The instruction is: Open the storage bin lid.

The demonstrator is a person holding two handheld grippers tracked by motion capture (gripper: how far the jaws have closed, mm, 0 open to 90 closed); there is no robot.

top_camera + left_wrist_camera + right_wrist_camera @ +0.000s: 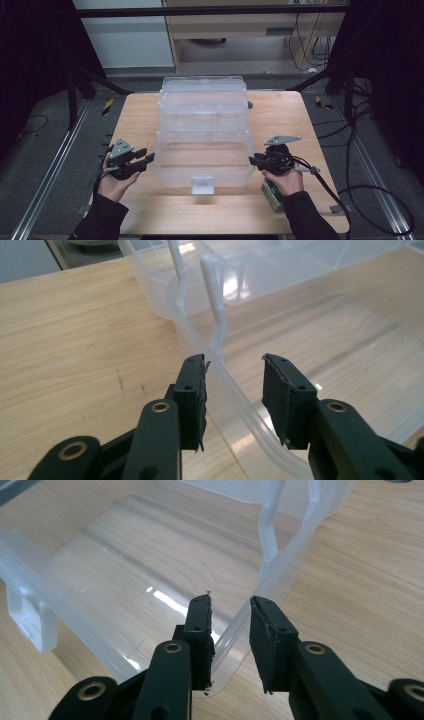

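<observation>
- Clear plastic forms the storage box we see in the middle of the wooden table; its lid is swung back and stands behind the open tub.
- A small clear latch tab hangs at the middle of the box's near wall.
- Our left gripper straddles the left rim of the box: one jaw outside, one inside, the wall between them. In the left gripper view a gap shows beside the wall, so the jaws are open, not pressing.
- Our right gripper straddles the right rim near the corner. Its jaws stand closer together, yet the thin wall looks free between the pads, so we read them as open.
- From the high view, each gripper sits in a hand at either side of the box.
- A green carton lies under the right hand, near the table's front edge.
</observation>
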